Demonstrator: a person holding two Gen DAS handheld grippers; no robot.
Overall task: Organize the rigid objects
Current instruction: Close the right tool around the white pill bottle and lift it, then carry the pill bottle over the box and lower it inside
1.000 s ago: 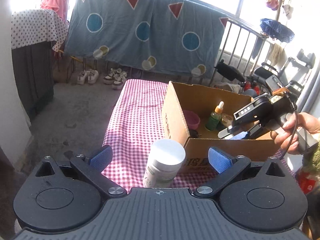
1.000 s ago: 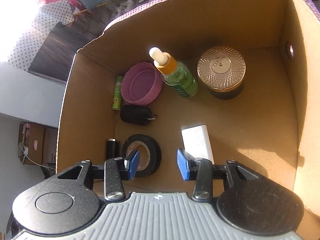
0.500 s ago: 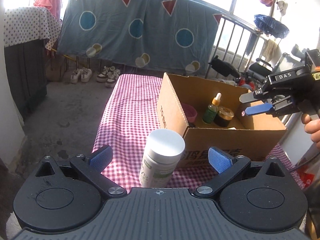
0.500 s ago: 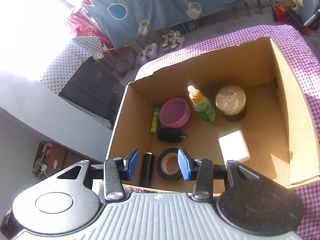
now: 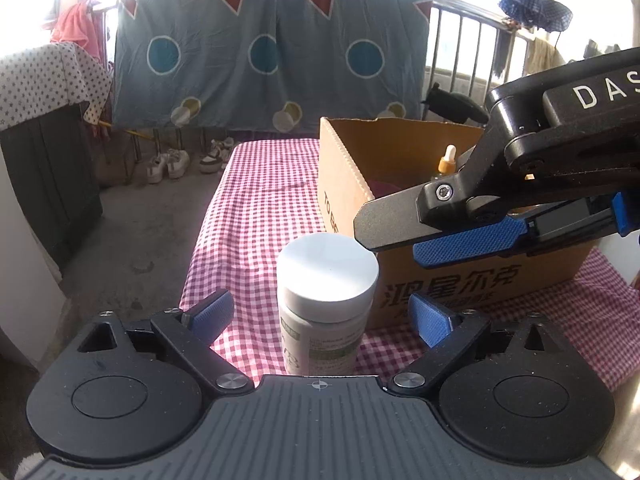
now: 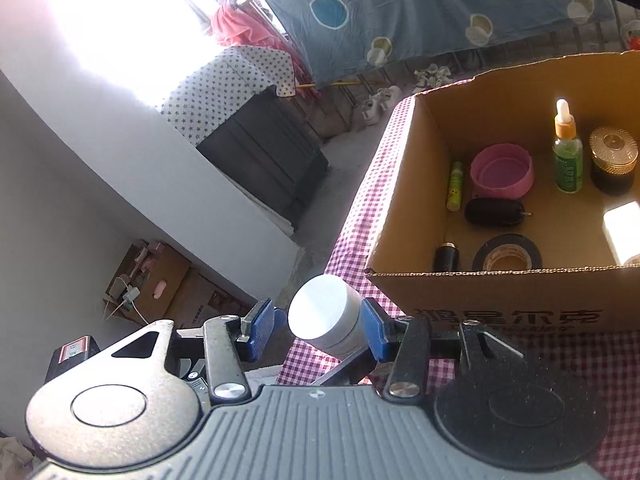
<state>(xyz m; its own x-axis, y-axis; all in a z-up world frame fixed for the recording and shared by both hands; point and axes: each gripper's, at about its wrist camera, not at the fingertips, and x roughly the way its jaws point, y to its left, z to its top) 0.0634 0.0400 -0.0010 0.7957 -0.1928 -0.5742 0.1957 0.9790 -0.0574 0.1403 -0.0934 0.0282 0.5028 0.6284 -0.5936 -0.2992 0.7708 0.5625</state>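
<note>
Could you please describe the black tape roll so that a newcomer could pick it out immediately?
Look inside the open cardboard box on the checked tablecloth. Against its near wall, right of a small black cylinder, lies the tape roll. It is the only flat black ring with a pale cardboard core.

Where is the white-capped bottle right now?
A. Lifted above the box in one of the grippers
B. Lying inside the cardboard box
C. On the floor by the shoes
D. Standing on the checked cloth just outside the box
D: the white-capped bottle stands upright on the checked cloth next to the cardboard box, not inside it or lifted.
</note>
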